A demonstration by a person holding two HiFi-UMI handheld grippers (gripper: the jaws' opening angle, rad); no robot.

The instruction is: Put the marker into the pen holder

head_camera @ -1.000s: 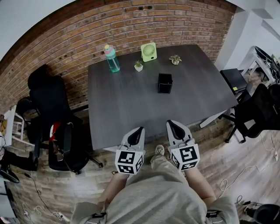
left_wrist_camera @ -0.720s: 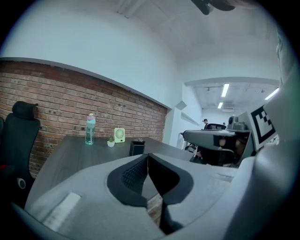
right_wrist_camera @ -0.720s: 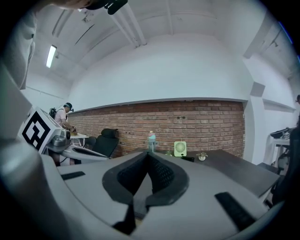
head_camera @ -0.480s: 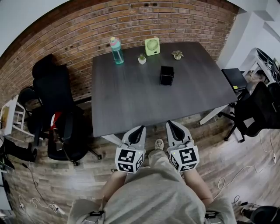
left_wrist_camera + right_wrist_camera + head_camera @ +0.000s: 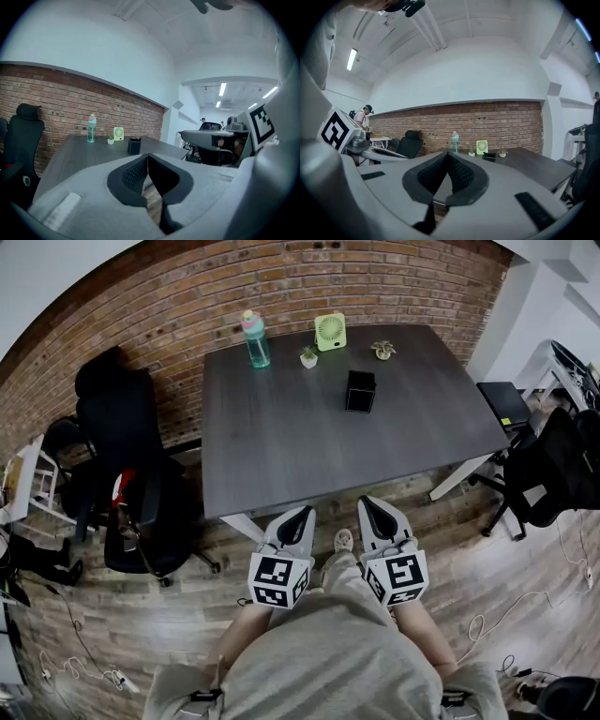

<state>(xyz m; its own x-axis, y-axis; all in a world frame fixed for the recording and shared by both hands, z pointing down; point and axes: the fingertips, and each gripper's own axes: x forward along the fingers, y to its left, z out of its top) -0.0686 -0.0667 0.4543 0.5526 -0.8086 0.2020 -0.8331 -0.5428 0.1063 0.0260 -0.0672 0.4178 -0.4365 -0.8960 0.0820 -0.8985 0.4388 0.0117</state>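
Note:
The black square pen holder (image 5: 360,390) stands on the far half of the dark table (image 5: 281,446); it also shows small in the left gripper view (image 5: 134,146) and the right gripper view (image 5: 490,157). I see no marker in any view. My left gripper (image 5: 302,514) and right gripper (image 5: 367,503) are held side by side close to the person's body, just short of the table's near edge. Both are shut with nothing between the jaws, as the left gripper (image 5: 148,154) and right gripper (image 5: 448,154) show in their own views.
A teal bottle (image 5: 255,338), a green fan (image 5: 330,332) and two small potted plants (image 5: 308,356) (image 5: 382,350) line the table's far edge by the brick wall. Black office chairs stand at the left (image 5: 131,512) and right (image 5: 553,474). Cables lie on the wooden floor.
The head view has shifted: the table and its objects sit slightly further right and higher in frame. Both grippers keep their place near the body, still shut.

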